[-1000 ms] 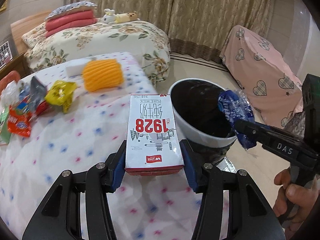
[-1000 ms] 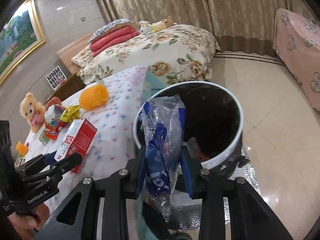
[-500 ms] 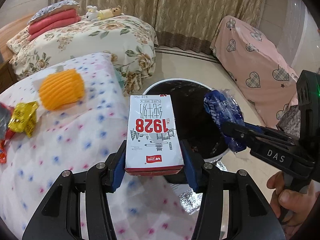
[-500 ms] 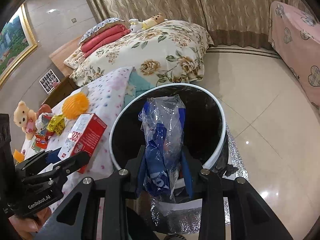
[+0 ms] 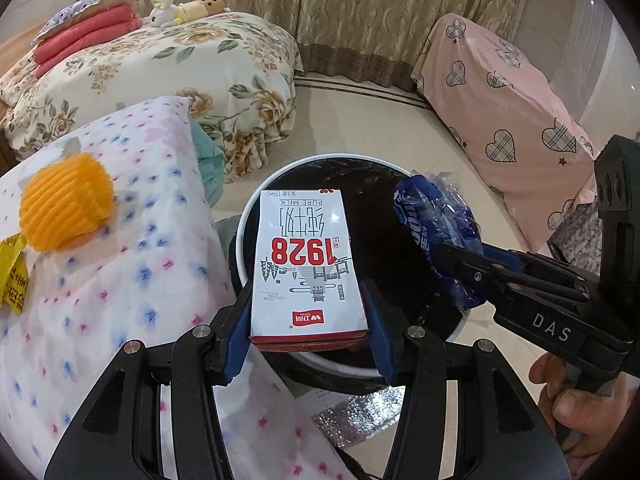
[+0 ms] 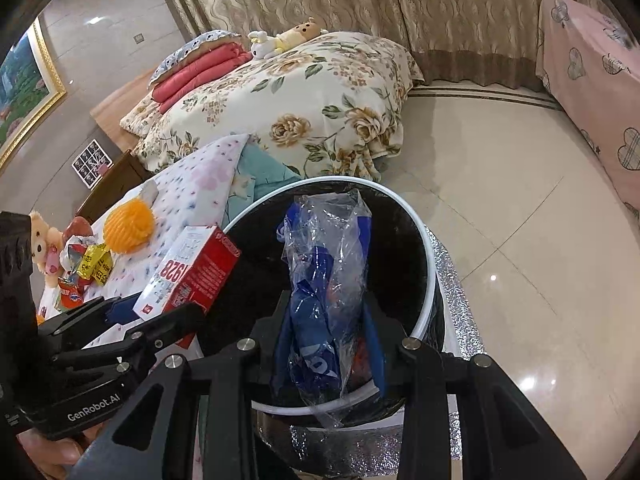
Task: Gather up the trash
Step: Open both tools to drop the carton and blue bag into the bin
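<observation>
My left gripper (image 5: 306, 332) is shut on a white and red milk carton (image 5: 306, 264) marked 1928, held above the left part of the white-rimmed bin (image 5: 256, 216) with its black liner. My right gripper (image 6: 328, 354) is shut on a crumpled blue and clear plastic wrapper (image 6: 326, 288) over the mouth of the bin (image 6: 426, 240). In the left wrist view the wrapper (image 5: 436, 228) and the right gripper (image 5: 460, 272) hang over the bin's right side. The right wrist view shows the carton (image 6: 188, 272) and the left gripper (image 6: 168, 312) at the bin's left rim.
A table with a dotted cloth (image 5: 120, 280) stands left of the bin, bearing an orange ribbed ball (image 5: 64, 204), yellow packets (image 6: 94, 264) and other wrappers. A flowered bed (image 6: 300, 112) lies behind, a pink heart-print cover (image 5: 500, 100) to the right. Tiled floor (image 6: 520, 220) surrounds the bin.
Both grippers have moved from the table side toward the bin; the carton now hangs over the bin's opening and the wrapper is farther over its mouth. Both grips are unchanged.
</observation>
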